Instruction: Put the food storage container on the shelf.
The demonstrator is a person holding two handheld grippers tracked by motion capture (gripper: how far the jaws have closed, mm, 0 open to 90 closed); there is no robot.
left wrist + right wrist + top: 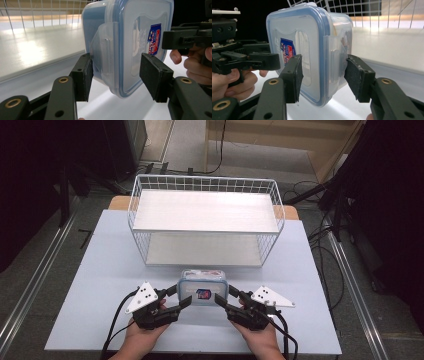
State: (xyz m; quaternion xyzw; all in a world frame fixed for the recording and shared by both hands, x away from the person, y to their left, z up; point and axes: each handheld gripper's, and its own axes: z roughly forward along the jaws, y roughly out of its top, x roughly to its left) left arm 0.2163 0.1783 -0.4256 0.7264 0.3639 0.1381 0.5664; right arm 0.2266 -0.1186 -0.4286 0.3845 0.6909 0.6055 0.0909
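Note:
A clear plastic container point(202, 287) with a blue-rimmed lid and a red-and-blue label stands on its edge in front of the rack, its lid toward the person. My left gripper point(181, 296) holds its left end, and in the left gripper view the container point(125, 42) sits between the jaws of that gripper point(116, 75), one pad on the side latch and one on the lid. My right gripper point(225, 295) holds the right end the same way, seen close up on the container point(312, 45) in the right gripper point(322, 75) view.
A white wire rack point(205, 182) with two white shelves stands on the pale blue table point(100, 270) just behind the container, its front open toward me. Cables lie on the floor at the right. Each gripper view shows the opposite gripper point(185, 37) point(249, 60) and hand.

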